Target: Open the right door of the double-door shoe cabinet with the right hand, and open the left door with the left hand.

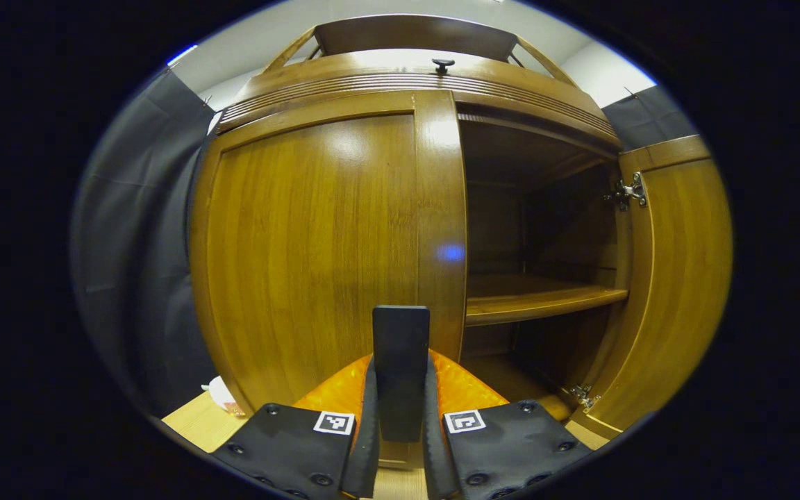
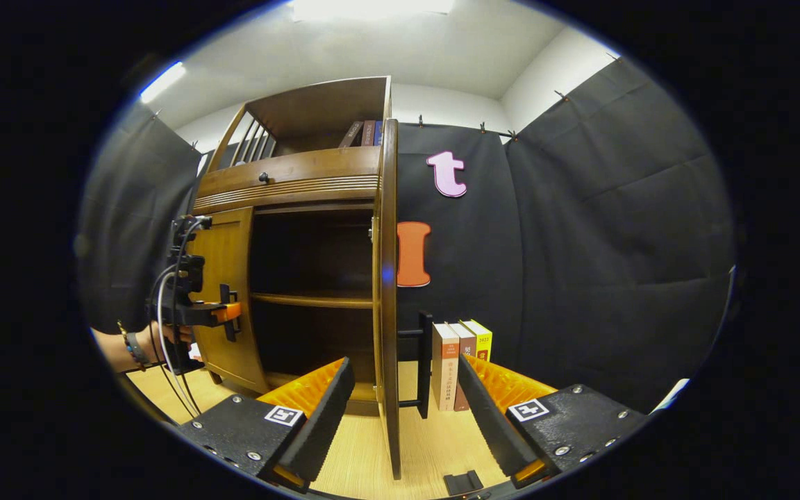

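Gripping the left door's handle (image 1: 401, 361), the left tool (image 1: 401, 423) hides its base; right tool (image 2: 400, 423) released.

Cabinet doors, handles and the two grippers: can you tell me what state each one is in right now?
Right door: swung wide open, seen edge-on.
Left door: closed.
Left door handle: clamped between the left gripper's fingers.
Right door handle: free, nothing touching it.
Left gripper: shut on the handle.
Right gripper: open, fingers either side of the right door's edge.
Shelf: bare.
Books: standing upright beside the cabinet.
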`<state>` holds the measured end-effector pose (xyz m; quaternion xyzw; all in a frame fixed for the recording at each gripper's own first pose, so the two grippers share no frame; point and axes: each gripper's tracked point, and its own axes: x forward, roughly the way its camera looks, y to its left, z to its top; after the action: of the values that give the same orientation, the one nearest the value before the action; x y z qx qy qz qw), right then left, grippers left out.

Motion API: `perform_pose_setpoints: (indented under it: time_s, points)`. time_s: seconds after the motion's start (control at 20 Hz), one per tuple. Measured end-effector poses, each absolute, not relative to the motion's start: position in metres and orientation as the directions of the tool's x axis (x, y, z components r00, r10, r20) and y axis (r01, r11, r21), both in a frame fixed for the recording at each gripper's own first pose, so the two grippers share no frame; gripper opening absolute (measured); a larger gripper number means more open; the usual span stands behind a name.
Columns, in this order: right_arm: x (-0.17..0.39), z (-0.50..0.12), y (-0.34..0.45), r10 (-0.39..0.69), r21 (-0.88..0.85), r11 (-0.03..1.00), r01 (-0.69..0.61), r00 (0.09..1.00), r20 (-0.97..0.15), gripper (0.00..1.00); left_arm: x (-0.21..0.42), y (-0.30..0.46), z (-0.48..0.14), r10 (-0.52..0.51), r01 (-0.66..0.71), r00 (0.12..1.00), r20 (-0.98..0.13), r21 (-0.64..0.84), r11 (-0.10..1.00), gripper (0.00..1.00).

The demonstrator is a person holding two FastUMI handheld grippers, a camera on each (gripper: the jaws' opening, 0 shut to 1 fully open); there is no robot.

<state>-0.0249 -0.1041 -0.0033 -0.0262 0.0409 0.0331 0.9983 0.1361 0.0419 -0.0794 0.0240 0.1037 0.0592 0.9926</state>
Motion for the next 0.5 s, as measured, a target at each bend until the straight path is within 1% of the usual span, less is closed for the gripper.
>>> perform_pose_setpoints:
  time_s: [0.1, 0.15, 0.25, 0.35, 0.5]
  points:
    - [-0.024, -0.001, -0.102, 0.063, -0.037, 0.997, -0.067, 0.995, -0.079, 0.92, 0.119, 0.043, -0.075, 0.131, -0.120, 0.970, -0.203, 0.065, 0.991, 0.34]
    - [-0.023, 0.000, -0.103, 0.061, -0.036, 0.997, -0.064, 0.995, -0.077, 0.92, 0.114, 0.046, -0.073, 0.135, -0.124, 0.971, -0.199, 0.068, 0.990, 0.32]
    - [-0.021, 0.000, -0.104, 0.056, -0.035, 0.998, -0.059, 0.996, -0.075, 0.92, 0.091, 0.053, -0.067, 0.142, -0.133, 0.969, -0.204, 0.057, 0.989, 0.34]
    - [-0.021, 0.000, -0.103, 0.055, -0.038, 0.998, -0.058, 0.996, -0.077, 0.92, 0.072, 0.060, -0.064, 0.144, -0.139, 0.966, -0.215, 0.037, 0.990, 0.32]
    - [-0.021, -0.002, -0.103, 0.051, -0.056, 0.997, -0.055, 0.995, -0.081, 0.92, 0.045, 0.074, -0.055, 0.160, -0.154, 0.962, -0.221, 0.045, 0.987, 0.33]
